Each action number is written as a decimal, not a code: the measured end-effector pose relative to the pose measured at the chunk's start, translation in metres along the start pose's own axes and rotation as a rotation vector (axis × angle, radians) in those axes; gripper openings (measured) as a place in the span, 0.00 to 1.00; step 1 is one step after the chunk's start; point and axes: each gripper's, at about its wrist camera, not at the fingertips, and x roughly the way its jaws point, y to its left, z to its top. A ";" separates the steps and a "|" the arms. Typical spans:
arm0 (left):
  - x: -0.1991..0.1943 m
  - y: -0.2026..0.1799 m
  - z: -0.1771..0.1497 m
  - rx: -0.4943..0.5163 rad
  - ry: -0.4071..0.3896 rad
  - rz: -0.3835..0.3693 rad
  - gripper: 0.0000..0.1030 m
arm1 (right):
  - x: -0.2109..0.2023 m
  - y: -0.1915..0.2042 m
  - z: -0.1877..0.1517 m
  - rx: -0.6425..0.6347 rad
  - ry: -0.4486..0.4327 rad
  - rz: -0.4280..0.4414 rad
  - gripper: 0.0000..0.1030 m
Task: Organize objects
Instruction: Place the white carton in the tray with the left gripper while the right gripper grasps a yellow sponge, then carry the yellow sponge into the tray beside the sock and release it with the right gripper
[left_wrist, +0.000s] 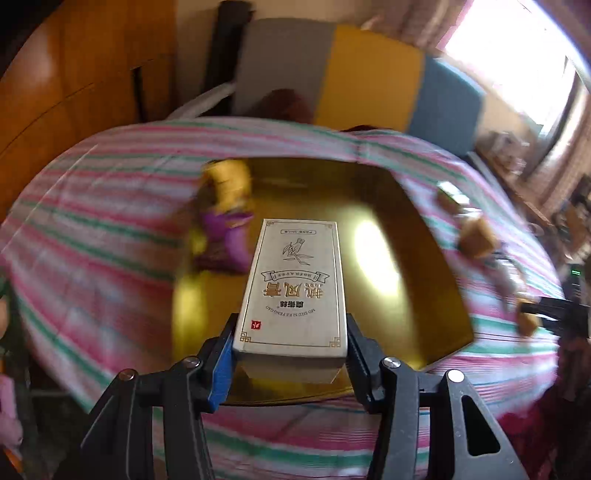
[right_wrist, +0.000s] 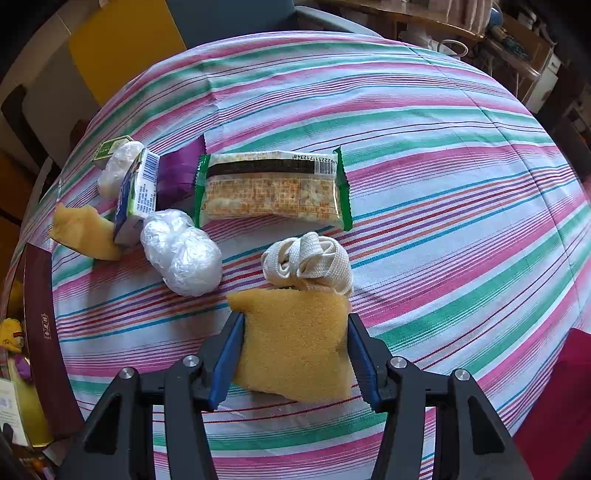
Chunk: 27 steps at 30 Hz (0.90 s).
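I saw a silver box (left_wrist: 295, 291) clamped flat in my left gripper (left_wrist: 290, 354) above the gold tray (left_wrist: 413, 206); a yellow sponge (right_wrist: 295, 347) sat between my right gripper's (right_wrist: 291, 354) fingers.

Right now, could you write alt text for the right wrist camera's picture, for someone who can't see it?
A black two-finger gripper closes around a yellow sponge piece on a striped tablecloth. Beyond lie a knotted cream strap, a green-edged cracker packet and a plastic-wrapped white bundle.

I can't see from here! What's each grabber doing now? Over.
Left gripper clamps silver box over gold tray. Right gripper straddles yellow sponge. Nothing blocking.
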 end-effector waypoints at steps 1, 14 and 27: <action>0.004 0.006 -0.001 -0.017 0.009 0.013 0.51 | 0.000 0.000 0.000 0.000 -0.001 0.001 0.54; 0.034 0.020 -0.009 -0.029 0.043 0.114 0.52 | 0.004 0.000 -0.001 -0.006 -0.003 -0.002 0.55; 0.006 0.022 -0.014 -0.003 -0.033 0.127 0.52 | 0.007 0.004 -0.001 -0.029 -0.003 -0.026 0.53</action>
